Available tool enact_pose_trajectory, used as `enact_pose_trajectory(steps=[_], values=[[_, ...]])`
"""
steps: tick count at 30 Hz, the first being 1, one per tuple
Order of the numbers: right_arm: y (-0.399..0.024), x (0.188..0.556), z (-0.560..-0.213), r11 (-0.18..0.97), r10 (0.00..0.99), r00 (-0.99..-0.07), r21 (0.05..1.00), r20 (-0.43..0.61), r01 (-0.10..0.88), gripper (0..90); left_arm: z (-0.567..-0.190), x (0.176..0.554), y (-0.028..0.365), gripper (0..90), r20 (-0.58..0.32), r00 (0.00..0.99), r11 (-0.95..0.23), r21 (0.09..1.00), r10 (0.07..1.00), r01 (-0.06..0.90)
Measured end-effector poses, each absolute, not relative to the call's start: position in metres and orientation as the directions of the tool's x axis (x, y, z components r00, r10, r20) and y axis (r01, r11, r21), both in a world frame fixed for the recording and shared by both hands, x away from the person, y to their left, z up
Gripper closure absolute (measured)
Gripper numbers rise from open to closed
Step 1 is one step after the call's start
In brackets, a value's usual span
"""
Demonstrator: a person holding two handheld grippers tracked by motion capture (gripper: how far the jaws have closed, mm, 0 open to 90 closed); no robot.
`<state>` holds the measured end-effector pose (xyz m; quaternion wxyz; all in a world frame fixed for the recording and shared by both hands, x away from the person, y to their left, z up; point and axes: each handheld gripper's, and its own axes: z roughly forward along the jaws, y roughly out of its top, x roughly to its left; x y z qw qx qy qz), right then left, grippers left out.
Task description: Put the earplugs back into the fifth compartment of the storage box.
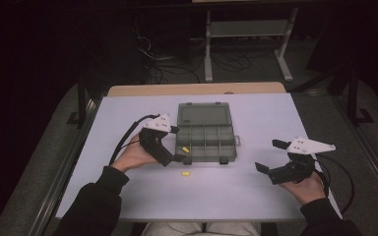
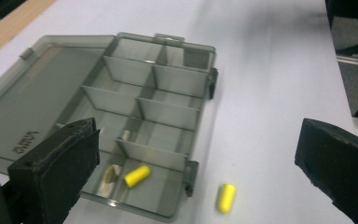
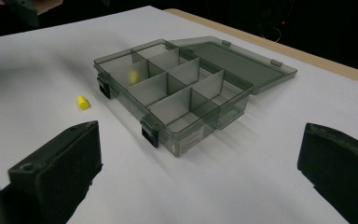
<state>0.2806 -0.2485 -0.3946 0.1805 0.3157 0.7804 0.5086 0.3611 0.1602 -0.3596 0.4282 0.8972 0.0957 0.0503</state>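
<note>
A smoky grey compartment box (image 1: 232, 142) lies open mid-table, its lid (image 1: 204, 114) folded flat behind it. One yellow foam plug (image 1: 185, 149) sits in the box's near-left compartment. A second yellow plug (image 1: 185, 173) lies on the table just in front of the box. My left gripper (image 1: 177, 144) hovers open at the box's left front corner, nothing between its jaws. In the left gripper view the boxed plug (image 2: 137, 176) and the loose plug (image 2: 226, 198) lie between the jaws. My right gripper (image 1: 269, 156) is open and empty, right of the box (image 3: 186, 135).
The white table (image 1: 256, 191) has a wooden strip (image 1: 197, 89) along its far edge. Beyond it stand a table frame's legs (image 1: 208, 49) and floor cables. Cables trail from both grippers. The box's other compartments (image 2: 168, 112) look empty.
</note>
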Motion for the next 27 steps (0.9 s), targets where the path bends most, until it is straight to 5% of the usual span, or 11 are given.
enact_pose_trajectory(steps=[27], values=[[-0.249,0.280,-0.395,0.286,0.677,-0.735,0.906,0.040,0.312,0.0,-0.396,0.334,0.158,8.9,0.020,0.989,-0.683,0.725,0.149,0.088]])
